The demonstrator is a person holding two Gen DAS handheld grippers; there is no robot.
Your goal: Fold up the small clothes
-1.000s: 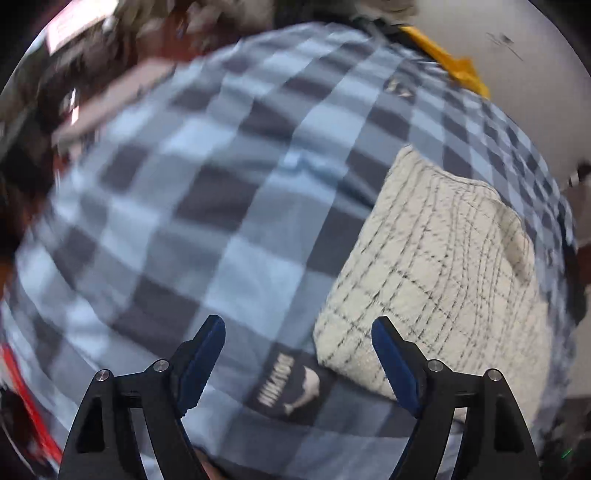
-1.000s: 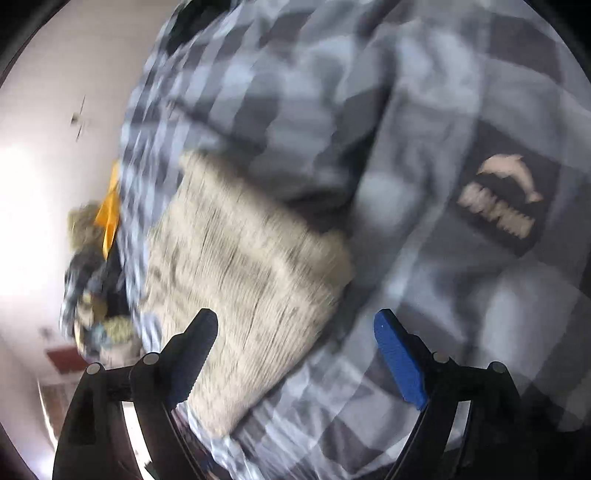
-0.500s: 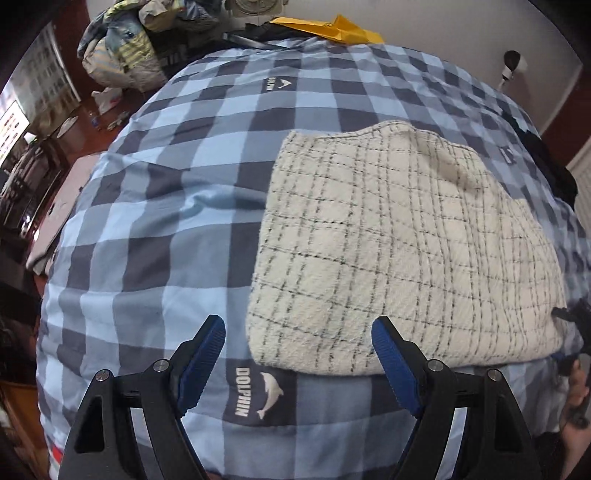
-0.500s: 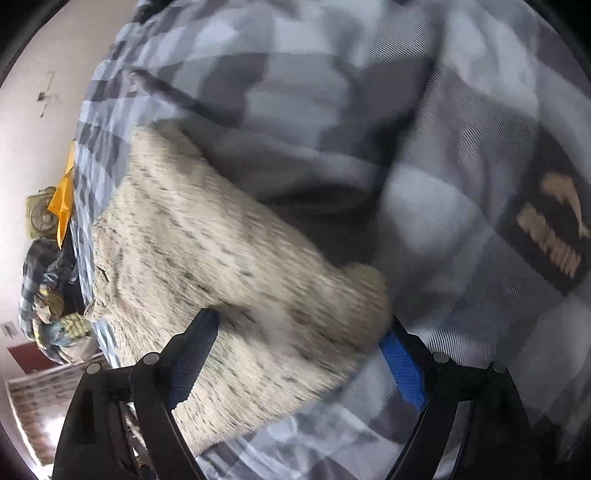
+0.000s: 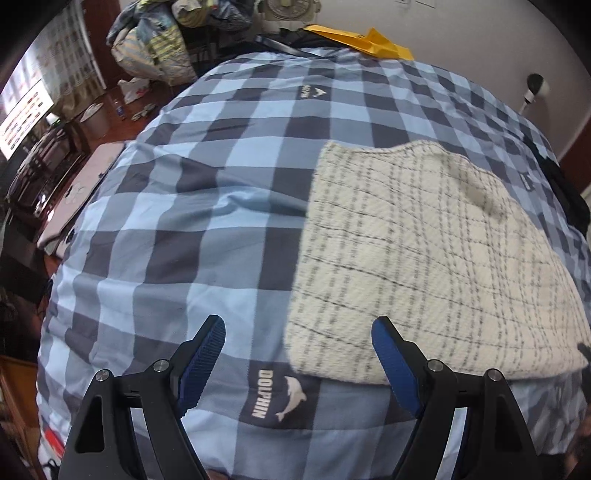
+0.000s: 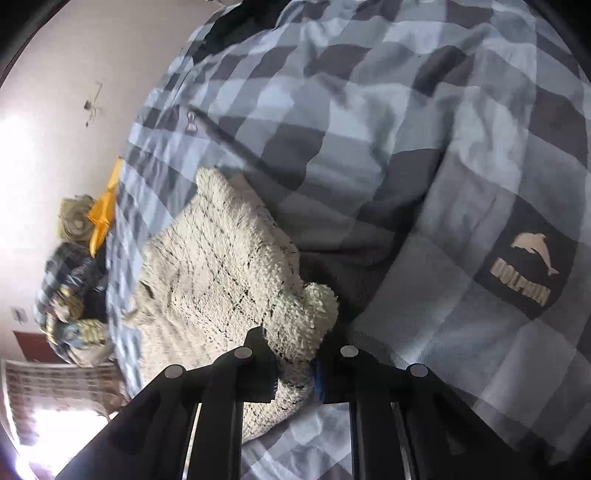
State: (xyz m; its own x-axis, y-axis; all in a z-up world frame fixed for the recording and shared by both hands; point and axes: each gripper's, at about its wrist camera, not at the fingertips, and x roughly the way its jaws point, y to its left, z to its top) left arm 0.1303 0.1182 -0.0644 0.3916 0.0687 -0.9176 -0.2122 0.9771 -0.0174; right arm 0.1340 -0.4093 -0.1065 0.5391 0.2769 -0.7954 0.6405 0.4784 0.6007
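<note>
Two grippers: right gripper (image 6: 293, 373) clamped on cream garment (image 5: 424, 258) corner, lower centre; left gripper (image 5: 297, 354) jaws apart, hovering at garment's lower-left edge. Pinch looks shallow; corner may slip, bunching fold on checked duvet (image 5: 184, 240).

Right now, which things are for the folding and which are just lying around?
For the folding:
- cream checked cloth
- right gripper, shut on the cloth's corner
- left gripper, open, holding nothing

Just lying around:
- blue checked blanket under the cloth
- yellow paper at the far edge
- heap of clothes
- fan by the wall
</note>
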